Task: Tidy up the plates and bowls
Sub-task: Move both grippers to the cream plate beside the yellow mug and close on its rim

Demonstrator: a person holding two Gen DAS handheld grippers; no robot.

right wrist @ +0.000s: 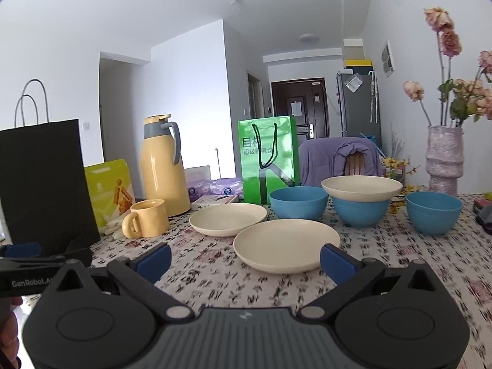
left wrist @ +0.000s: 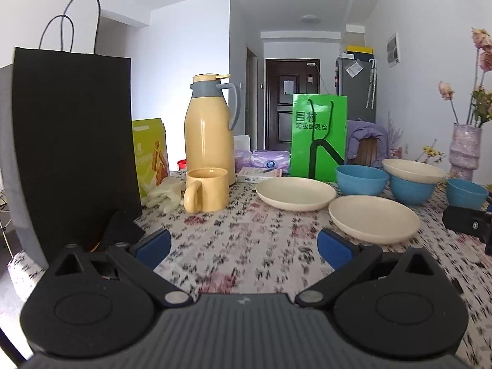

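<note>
Near plate (right wrist: 286, 244): cream, on the floral tablecloth (right wrist: 215, 279), just ahead of the right gripper (right wrist: 244, 261) and a little to its right; rim up, round, so no long axis to speak of.
Far plate (right wrist: 228, 218): same cream, rim up, just behind and left of the near one; whether the rims touch I cannot tell.
Bowls: three blue, mouths up, in a row behind the plates; the middle bowl (right wrist: 359, 212) carries a third cream plate (right wrist: 361, 187) on its rim.
Right gripper fingers: spread wide, holding nothing.
Left gripper (left wrist: 244, 246): fingers also wide apart, empty (pointing at bare cloth left of the plates).
Risk: the perched plate could tip off if its bowl is nudged; a shallow rim pinch may let a smooth plate slip.
Nearby clutter: yellow mug (right wrist: 147, 220) and thermos (right wrist: 163, 169) stand left of the plates, within elbow range.
</note>
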